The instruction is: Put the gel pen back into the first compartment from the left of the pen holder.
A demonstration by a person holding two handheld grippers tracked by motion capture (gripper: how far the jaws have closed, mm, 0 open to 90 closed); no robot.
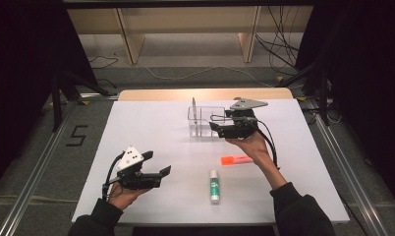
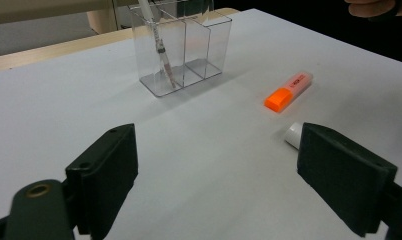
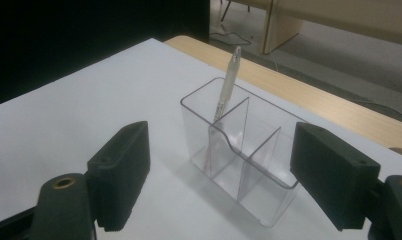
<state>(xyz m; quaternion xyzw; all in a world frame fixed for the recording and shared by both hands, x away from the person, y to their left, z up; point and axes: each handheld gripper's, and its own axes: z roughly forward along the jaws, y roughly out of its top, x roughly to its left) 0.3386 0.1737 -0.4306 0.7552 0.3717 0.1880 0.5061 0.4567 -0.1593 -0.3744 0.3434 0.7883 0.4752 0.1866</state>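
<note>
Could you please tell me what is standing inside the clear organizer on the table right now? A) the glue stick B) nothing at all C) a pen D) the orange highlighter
C: a pen leans upright in one end compartment of the clear organizer, while the orange highlighter and the glue stick lie flat on the table outside it.

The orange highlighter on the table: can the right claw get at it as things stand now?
Probably yes. The orange highlighter lies flat and alone on the white table, just beside the right hand's wrist. The right claw is open and empty by the clear organizer; nothing stands between.
</note>
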